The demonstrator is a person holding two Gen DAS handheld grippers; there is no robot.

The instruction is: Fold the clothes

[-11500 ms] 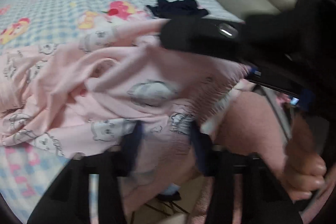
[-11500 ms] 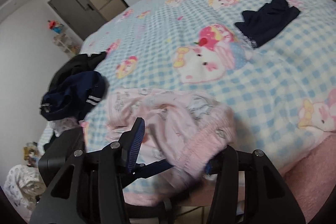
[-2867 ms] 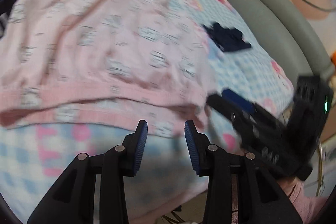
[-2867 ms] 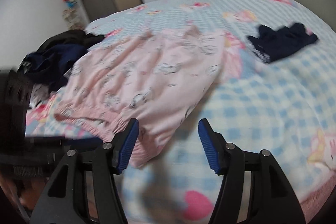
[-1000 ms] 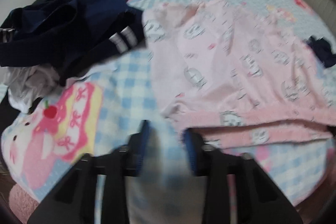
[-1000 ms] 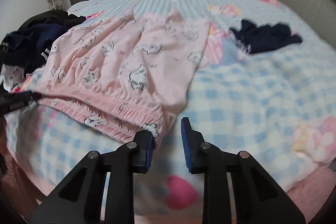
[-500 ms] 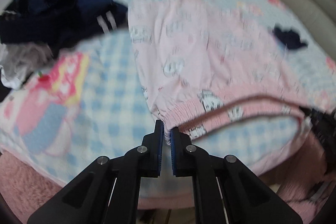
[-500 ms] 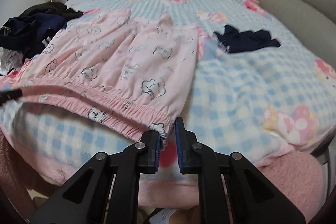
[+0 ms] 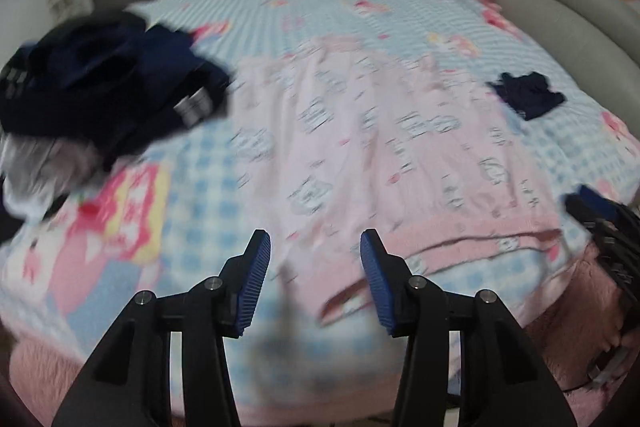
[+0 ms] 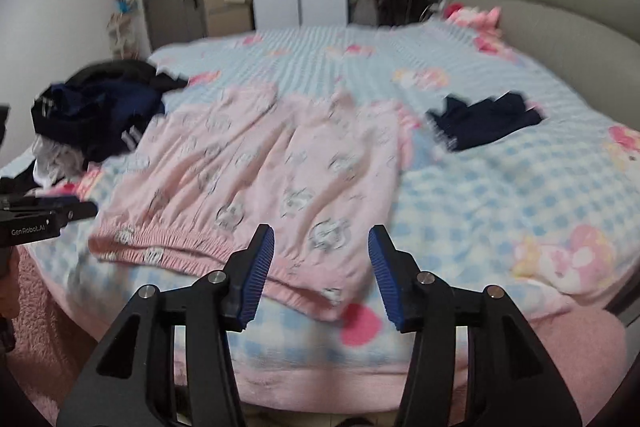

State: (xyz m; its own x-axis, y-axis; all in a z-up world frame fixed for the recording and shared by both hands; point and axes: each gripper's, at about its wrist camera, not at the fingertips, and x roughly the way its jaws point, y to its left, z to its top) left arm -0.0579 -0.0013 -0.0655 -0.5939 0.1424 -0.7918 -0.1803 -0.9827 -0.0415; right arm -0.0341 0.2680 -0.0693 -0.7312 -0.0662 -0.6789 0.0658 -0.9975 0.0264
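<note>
Pink pajama pants [image 9: 380,155] with a grey cartoon print lie spread flat on the bed, waistband toward me; the same pants [image 10: 272,167] fill the middle of the right wrist view. My left gripper [image 9: 314,273] hangs open just above the waistband's left end, with nothing between its fingers. My right gripper [image 10: 320,269] is open too, over the waistband's right end and apart from the cloth. The left gripper's body [image 10: 36,219] shows at the left edge of the right wrist view, and the right gripper's fingers [image 9: 600,211] show at the right edge of the left wrist view.
The bed has a blue checked blanket [image 10: 500,187] with pink cartoon figures. A heap of dark navy and grey clothes [image 9: 92,91] lies at the left. A small dark garment [image 10: 484,123] lies to the right of the pants. A grey padded headboard [image 10: 560,15] curves along the right.
Half a second ago both grippers were shut on the waistband, holding it lifted. Both have opened and the waistband has dropped onto the blanket.
</note>
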